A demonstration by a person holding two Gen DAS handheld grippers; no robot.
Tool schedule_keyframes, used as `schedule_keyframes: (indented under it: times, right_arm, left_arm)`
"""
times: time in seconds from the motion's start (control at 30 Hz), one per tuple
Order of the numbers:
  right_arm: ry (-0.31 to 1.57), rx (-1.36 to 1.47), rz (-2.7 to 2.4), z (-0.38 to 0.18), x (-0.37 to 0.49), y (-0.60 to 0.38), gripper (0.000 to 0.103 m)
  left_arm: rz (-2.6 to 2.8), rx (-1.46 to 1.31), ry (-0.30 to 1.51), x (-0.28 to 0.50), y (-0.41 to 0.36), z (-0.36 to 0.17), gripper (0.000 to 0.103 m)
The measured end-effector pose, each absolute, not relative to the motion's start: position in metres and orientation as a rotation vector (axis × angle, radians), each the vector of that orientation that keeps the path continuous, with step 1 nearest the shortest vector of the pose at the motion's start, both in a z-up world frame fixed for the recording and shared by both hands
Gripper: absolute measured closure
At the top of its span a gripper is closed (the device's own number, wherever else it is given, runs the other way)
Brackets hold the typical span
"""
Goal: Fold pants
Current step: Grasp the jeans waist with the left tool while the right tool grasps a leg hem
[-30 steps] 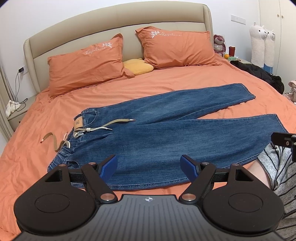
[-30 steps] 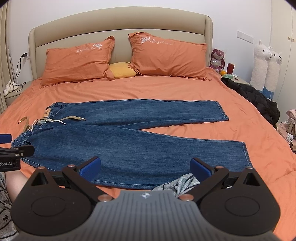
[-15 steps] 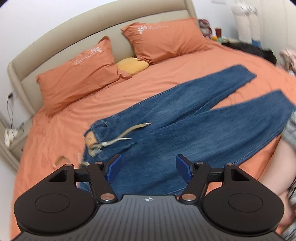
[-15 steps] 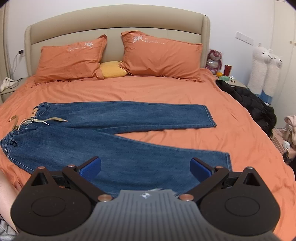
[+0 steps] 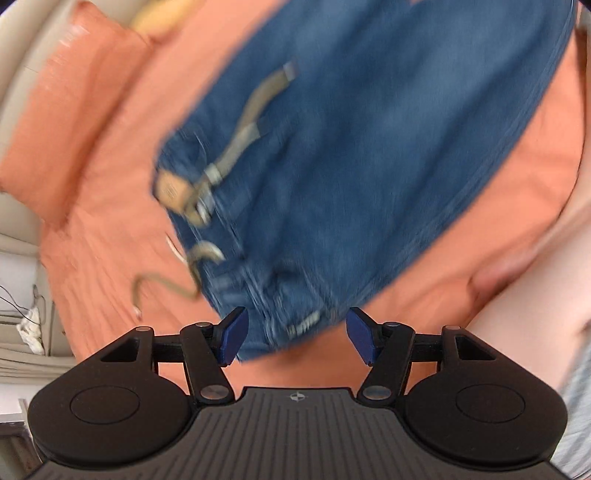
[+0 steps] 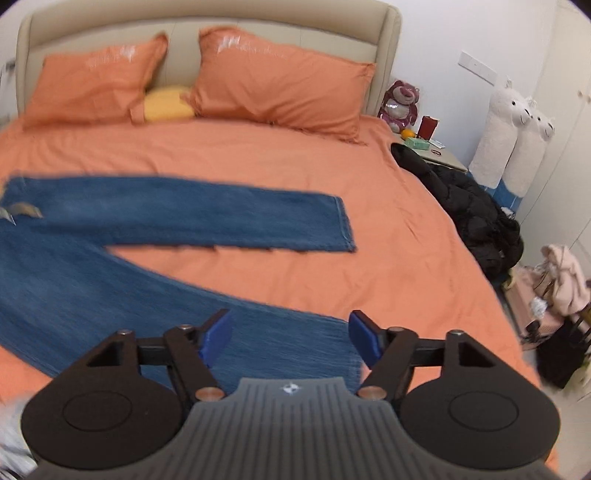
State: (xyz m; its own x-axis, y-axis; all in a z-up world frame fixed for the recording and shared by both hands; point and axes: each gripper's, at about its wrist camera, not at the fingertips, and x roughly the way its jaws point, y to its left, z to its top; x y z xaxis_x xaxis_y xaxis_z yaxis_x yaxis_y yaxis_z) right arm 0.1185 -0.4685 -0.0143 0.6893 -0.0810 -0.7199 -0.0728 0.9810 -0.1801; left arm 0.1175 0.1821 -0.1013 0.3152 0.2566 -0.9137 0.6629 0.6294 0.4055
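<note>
Across the middle of the right wrist view, blue jeans (image 6: 155, 218) lie flat on the orange bedsheet (image 6: 388, 236), legs spread in a V: one leg runs to centre frame, the other comes down to lower centre under the right gripper (image 6: 291, 334). That claw is spread wide, blue pads (image 6: 364, 341) apart, nothing between them, hem of the near leg right below.

Left wrist view is motion-blurred. Left gripper (image 5: 293, 338) also spread wide, holding nothing, pads either side of the waistband corner at lower centre. The waistband end of the jeans (image 5: 369, 147) fills the centre and upper right of that frame; a tan drawstring (image 5: 243, 129) lies across the denim, and another loose end (image 5: 159, 286) trails onto the sheet at centre left. Bare skin, probably the person's arm (image 5: 535, 314), at right edge; too blurred to be sure.

Upper part of right view: two orange pillows (image 6: 277, 96) against a beige headboard (image 6: 207, 22), yellow cushion (image 6: 168, 103) between them. Black jacket (image 6: 465, 214) heaped on the bed's right edge. Bedside table (image 6: 443, 157) at upper right carries a pink plush bear (image 6: 400, 101), a red cup (image 6: 428, 127), small items too blurred to name. White plush alpacas (image 6: 513, 136) stand at far right. No containers with readable contents.
</note>
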Motion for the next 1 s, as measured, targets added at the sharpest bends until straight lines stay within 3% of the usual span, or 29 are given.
schedule_keyframes:
  times: [0.13, 0.6, 0.83, 1.0]
  right_arm:
    - [0.91, -0.244, 0.001, -0.053, 0.127, -0.49, 0.054]
    - [1.085, -0.564, 0.226, -0.145, 0.118, -0.473, 0.054]
    - [1.101, -0.81, 0.377, -0.18, 0.1, -0.452, 0.054]
    - [1.072, -0.908, 0.339, -0.199, 0.094, -0.454, 0.054]
  left_arm:
    - [-0.383, 0.862, 1.378, 0.129, 0.198, -0.142, 0.032]
    - [-0.34, 0.837, 1.42, 0.144, 0.192, -0.208, 0.026]
    - [-0.196, 0.771, 1.343, 0.132, 0.197, -0.178, 0.064]
    - [-0.099, 0.626, 1.178, 0.118, 0.212, -0.138, 0.076]
